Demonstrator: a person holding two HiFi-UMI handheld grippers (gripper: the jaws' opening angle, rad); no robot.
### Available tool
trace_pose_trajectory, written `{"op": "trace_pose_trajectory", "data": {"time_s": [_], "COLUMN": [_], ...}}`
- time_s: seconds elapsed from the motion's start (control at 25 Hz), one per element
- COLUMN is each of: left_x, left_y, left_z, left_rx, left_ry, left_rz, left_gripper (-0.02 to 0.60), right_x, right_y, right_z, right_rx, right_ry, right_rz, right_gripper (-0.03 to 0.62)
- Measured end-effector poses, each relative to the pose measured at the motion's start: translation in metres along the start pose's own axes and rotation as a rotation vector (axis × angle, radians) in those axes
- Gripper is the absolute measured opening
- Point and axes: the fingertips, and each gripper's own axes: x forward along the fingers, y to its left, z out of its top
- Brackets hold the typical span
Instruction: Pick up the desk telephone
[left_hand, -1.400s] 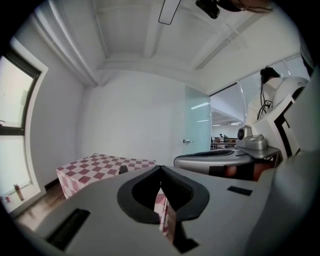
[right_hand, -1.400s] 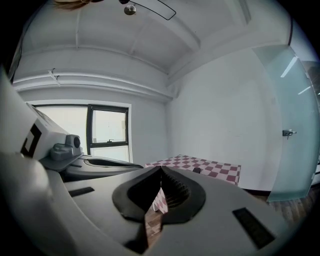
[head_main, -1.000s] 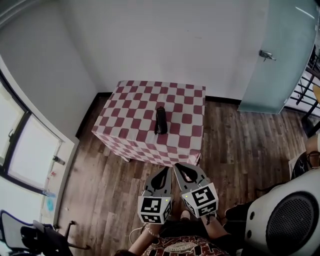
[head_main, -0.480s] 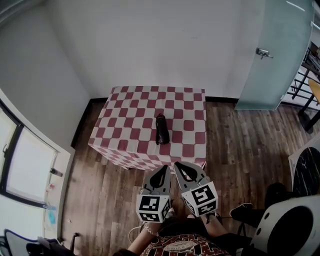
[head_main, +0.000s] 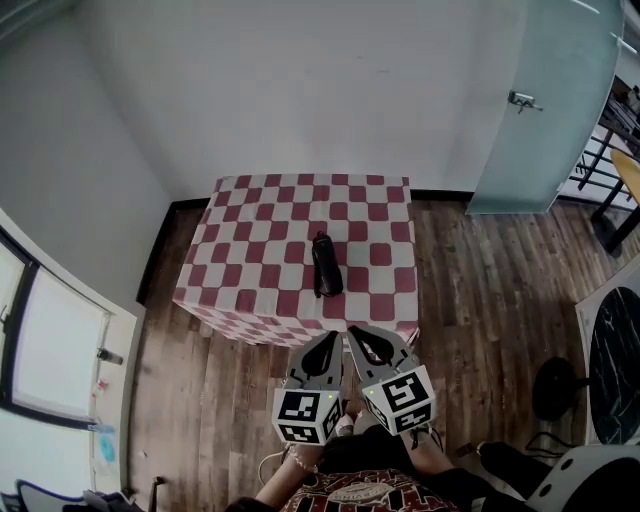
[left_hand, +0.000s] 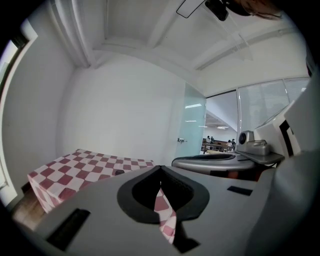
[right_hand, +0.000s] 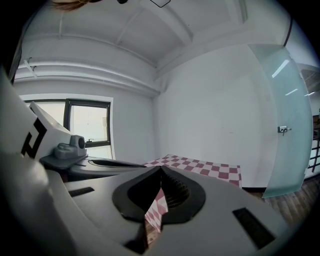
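The grey left hand-held gripper (head_main: 334, 340) and grey right hand-held gripper (head_main: 352, 332) are each patterned with black-and-white square markers. Ahead of them the box-shaped bench (head_main: 250, 300) is draped in a red-and-white chequered cloth (head_main: 380, 250), with the black oblong desk telephone (head_main: 325, 265) on it. Under both lies a dark brown wood-plank floor (head_main: 480, 290); beyond the bench a plain white wall (head_main: 300, 90), to their right a pale blue-green frosted glass door (head_main: 545, 100).

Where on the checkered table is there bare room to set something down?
The checkered table is bare except its middle, where the telephone lies. Free cloth spans left of it, right of it, and behind it toward the wall. The left gripper and right gripper crowd the near edge.
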Motion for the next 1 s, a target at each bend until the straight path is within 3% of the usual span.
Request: {"op": "trace_pose_trajectory", "data": {"time_s": [0.24, 1.0], "left_x": [0.021, 0.129], "left_y": [0.006, 0.029], "left_z": [0.004, 0.051], "left_rx": [-0.008, -0.017], "left_ry": [0.005, -0.014], "left_rz": [0.013, 0.123], "left_gripper": [0.009, 0.009], "right_x": [0.014, 0.088], "right_y": [-0.021, -0.106], "right_z": [0.001, 0.037], "right_rx": [0.008, -0.021], "right_ry": [0.007, 0.012], "right_rz": [0.000, 0.131], "right_gripper": [0.017, 0.017]}}
